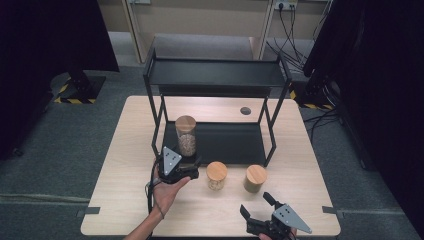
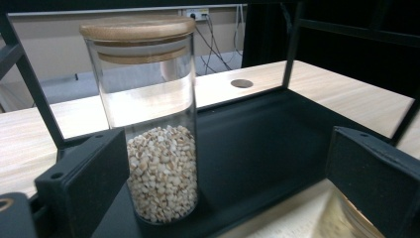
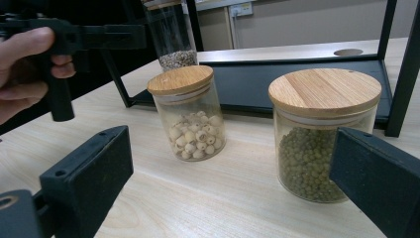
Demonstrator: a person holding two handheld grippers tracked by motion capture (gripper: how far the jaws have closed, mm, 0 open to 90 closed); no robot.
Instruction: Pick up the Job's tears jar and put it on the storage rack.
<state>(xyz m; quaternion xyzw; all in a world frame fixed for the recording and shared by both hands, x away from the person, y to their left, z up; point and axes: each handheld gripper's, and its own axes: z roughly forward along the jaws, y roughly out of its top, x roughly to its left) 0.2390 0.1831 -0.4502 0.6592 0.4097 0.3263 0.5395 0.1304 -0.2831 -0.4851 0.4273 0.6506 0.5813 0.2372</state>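
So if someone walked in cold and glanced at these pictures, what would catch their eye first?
Probably the black two-tier shelf rack at the middle of the wooden table, with a tall glass jar of pale grains on its lower shelf, right in front of the open left tongs. Next, two short bamboo-lidded jars on the table before the rack: one of white lotus seeds, one of green mung beans, with the open right tongs nearby.

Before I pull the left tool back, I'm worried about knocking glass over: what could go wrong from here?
1. The tall jar stands at the front left edge of the rack's bottom shelf, and the open left tool sits right beside it; a sideways nudge could tip it off.
2. The two short jars stand close together, so the open right tool could bump one while reaching for the other.
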